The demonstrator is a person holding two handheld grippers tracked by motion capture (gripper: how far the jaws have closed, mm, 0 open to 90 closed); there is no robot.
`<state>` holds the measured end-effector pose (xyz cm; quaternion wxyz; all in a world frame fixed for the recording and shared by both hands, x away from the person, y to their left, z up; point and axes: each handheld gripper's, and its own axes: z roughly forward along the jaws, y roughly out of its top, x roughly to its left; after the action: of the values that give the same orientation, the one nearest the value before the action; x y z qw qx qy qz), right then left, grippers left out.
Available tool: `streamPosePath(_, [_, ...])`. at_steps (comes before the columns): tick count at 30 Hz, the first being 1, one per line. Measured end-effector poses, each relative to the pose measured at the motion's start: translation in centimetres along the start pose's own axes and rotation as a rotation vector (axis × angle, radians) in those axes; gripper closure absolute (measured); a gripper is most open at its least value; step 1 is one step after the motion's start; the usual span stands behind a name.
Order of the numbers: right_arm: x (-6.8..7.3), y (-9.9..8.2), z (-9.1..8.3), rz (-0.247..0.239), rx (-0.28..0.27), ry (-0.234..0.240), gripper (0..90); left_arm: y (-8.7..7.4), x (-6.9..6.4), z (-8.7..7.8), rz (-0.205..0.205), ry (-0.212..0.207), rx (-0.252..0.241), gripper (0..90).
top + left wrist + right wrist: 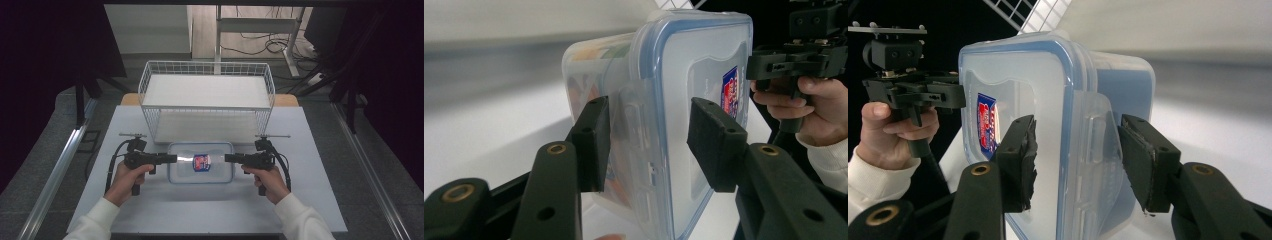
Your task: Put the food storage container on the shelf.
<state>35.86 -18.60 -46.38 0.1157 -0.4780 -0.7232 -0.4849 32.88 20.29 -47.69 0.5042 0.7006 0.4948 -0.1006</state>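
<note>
On the pale grey worktop [310, 200], right in the middle, sits a clear rectangular plastic food container with a blue-rimmed snap-on lid [201, 162] and a red and blue label on top. Just behind it is a white wire two-tier rack [207, 100], its shelves lined with white boards.

The left claw [170, 158] comes in from the left short end of the container, held by the person's left hand [129, 179] in a white sleeve. In the left gripper view its jaws are spread apart, one on either side of the lid's side latch [639, 150], so it's released, not clamping anything. One pad looks close to the container's wall, but I can't tell if it actually touches.

Same deal on the other side: the right claw [231, 158], held by the right hand [270, 181], points at the right short end. In the right gripper view its jaws straddle the clear latch flap [1095, 145] with visible gaps, so also released. The near pad [1020, 160] looks a bit chewed up at the edge.

Something orange and green is faintly visible inside the container; can't make out what.
</note>
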Motion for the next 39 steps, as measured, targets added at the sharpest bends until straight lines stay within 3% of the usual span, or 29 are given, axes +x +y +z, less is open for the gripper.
streamPosePath(14, [-3.2, 3.8, 1.6, -0.038, -0.041, -0.019, 49.8, 4.0, 3.3, 2.7, 0.026, -0.009, -0.031, 52.4])
streamPosePath(18, [-4.0, 4.3, 2.1, -0.032, -0.056, -0.029, 49.7, 4.4, 4.1, 3.3, 0.029, -0.016, -0.037, 52.5])
streamPosePath(23, [-5.1, 4.4, 2.7, -0.013, -0.056, -0.036, 49.6, 4.4, 4.8, 4.1, 0.002, -0.004, -0.032, 52.3])
streamPosePath(33, [-4.9, 4.2, 3.3, -0.017, -0.117, -0.115, 49.3, 4.3, 5.2, 4.5, -0.02, 0.011, -0.053, 51.7])
streamPosePath(36, [-5.0, 4.1, 3.4, 0.006, -0.127, -0.118, 49.3, 4.3, 5.4, 4.6, -0.038, 0.009, -0.065, 51.5])
streamPosePath(39, [-4.8, 4.0, 3.6, 0.006, -0.156, -0.157, 48.5, 4.4, 5.7, 4.9, -0.066, 0.006, -0.078, 51.1])
